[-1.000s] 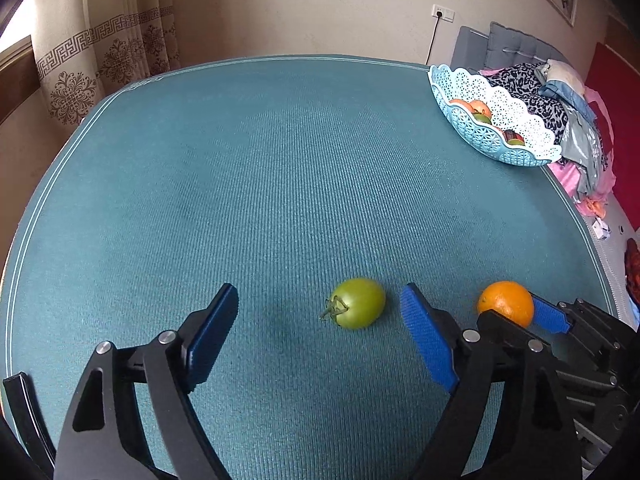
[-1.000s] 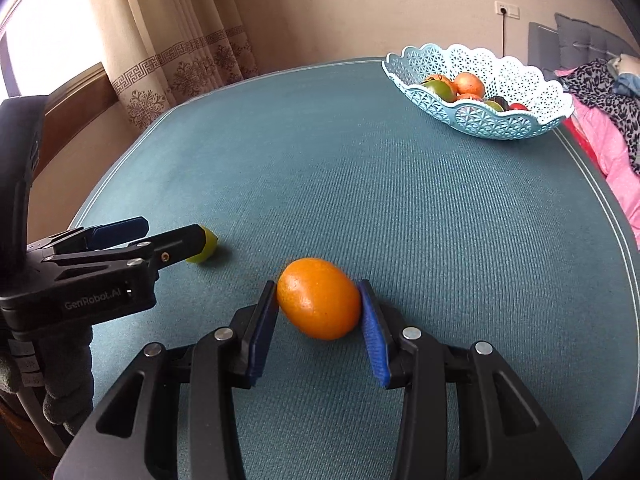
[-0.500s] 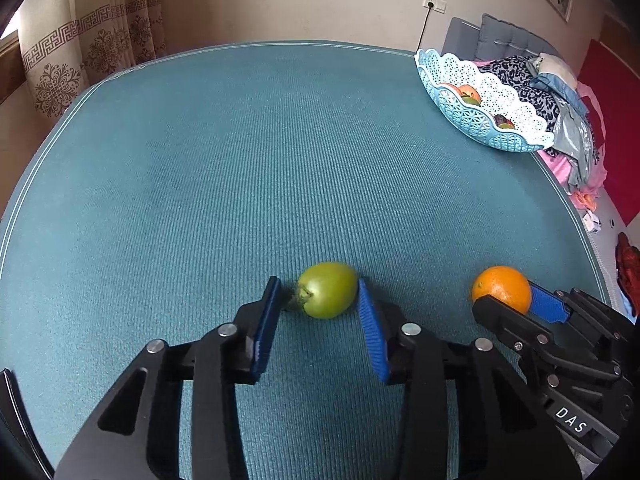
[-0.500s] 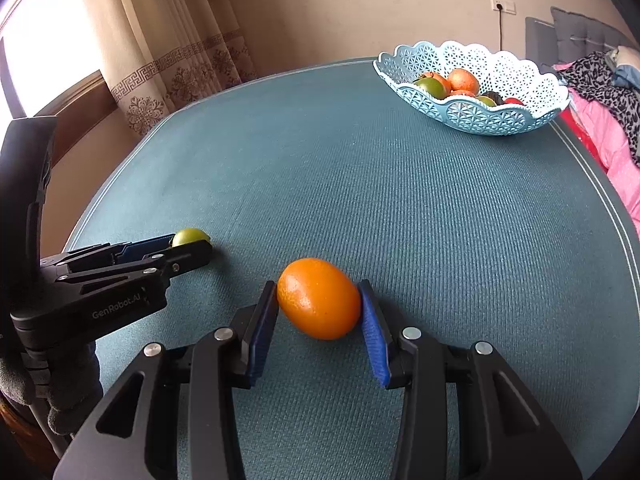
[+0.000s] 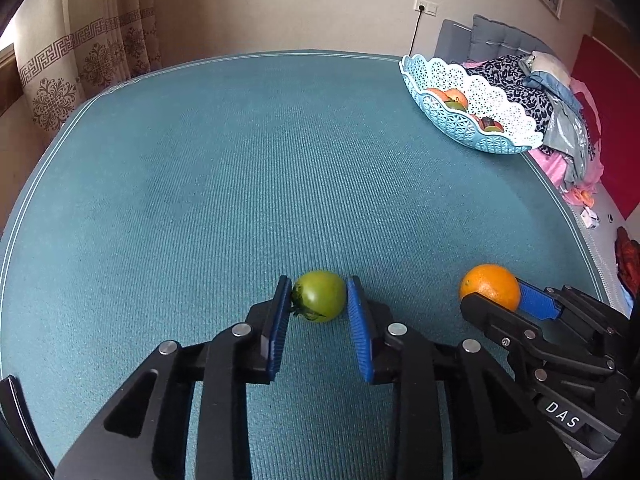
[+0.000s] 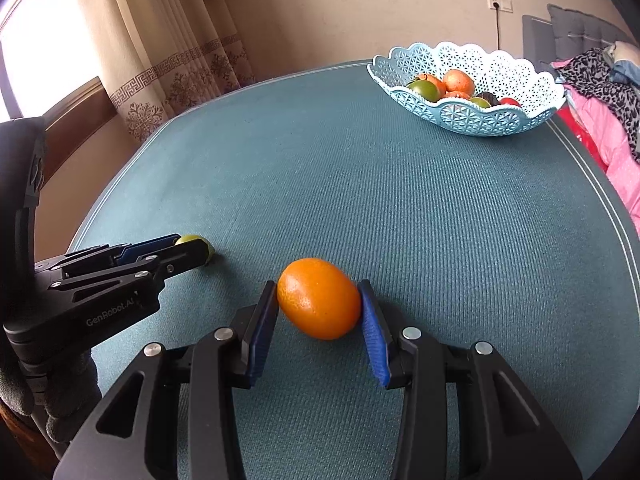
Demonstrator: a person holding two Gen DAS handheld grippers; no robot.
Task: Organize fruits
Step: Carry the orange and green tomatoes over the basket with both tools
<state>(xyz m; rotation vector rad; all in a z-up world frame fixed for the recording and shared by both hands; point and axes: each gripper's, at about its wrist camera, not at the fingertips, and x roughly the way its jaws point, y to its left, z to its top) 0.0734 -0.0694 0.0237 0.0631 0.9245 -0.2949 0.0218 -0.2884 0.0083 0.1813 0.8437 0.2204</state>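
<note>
A: What is the left claw doing?

B: It is clamped on a green tomato; its blue pads have just been closing and now press on both sides of the fruit, stem end against the left pad. The tomato sits on the teal bench, at the near edge.

A: And the right claw?

B: It grips an orange between its own blue pads, also low on the bench surface, near side. In the left wrist view the orange shows just right of the tomato, with a stretch of bare cloth between the two fruits.

A: Where is the basket?

B: A pale blue lattice basket stands at the far right corner of the bench, well apart from both claws. It holds several fruits: orange ones, green ones, a dark one and something red.

A: Anything else around?

B: Patterned curtains hang at the far left, and a heap of clothes lies beyond the bench on the right.
</note>
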